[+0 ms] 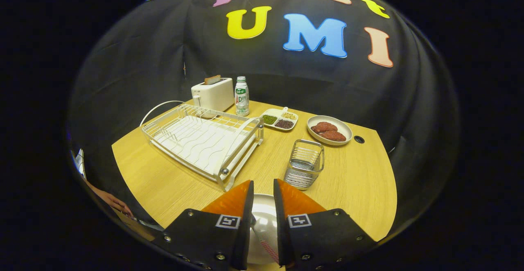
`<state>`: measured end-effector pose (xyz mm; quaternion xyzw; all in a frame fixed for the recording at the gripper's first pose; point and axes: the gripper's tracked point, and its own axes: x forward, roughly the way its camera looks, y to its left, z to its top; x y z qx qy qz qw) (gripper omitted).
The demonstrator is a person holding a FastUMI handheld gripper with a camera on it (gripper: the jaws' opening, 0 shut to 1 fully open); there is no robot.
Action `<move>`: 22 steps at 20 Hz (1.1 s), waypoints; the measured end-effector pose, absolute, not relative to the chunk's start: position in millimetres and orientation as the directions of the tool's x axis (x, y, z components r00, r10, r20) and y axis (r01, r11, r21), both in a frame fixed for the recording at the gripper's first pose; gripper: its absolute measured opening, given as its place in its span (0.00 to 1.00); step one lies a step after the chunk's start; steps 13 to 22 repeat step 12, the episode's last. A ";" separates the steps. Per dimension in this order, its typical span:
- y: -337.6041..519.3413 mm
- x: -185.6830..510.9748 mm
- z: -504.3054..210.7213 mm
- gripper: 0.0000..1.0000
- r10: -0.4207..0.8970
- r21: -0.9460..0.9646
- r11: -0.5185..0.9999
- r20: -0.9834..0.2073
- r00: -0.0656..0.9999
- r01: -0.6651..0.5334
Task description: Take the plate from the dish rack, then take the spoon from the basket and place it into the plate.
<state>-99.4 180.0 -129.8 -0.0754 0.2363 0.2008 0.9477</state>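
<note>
Two fingers of our gripper [263, 189] stand a little apart, and between them we see a pale plate [264, 222] lying on the wooden table [172, 181]; a thin checked strip lies on it, perhaps the spoon's handle, though we cannot tell. We cannot tell whether the fingers pinch anything. Just ahead stands the wire basket [305, 168], and beside it the white dish rack [204, 140]. Beyond them sit a toaster [212, 94], a bottle [242, 95], a divided dish of beans [280, 119] and a plate of brown patties [329, 130].

The tongs [263, 193] hang narrowly parted above a plate [264, 217], near the basket [305, 168] and dish rack [202, 140].
</note>
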 end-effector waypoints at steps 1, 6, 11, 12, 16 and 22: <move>172.0 -99.3 -113.0 0.28 0.330 -0.046 0.920 -0.448 0.831 -0.390; 132.6 -84.2 -29.5 0.28 0.243 -0.012 0.967 -0.246 0.939 -0.253; 103.4 -79.5 66.8 0.95 0.137 0.005 0.990 0.049 0.989 -0.137; 101.8 -80.0 73.2 0.96 0.130 0.004 0.991 0.072 0.989 -0.130; 101.8 -80.0 73.2 0.96 0.130 0.004 0.991 0.072 0.989 -0.130; 101.8 -80.0 73.2 0.96 0.130 0.004 0.991 0.072 0.989 -0.130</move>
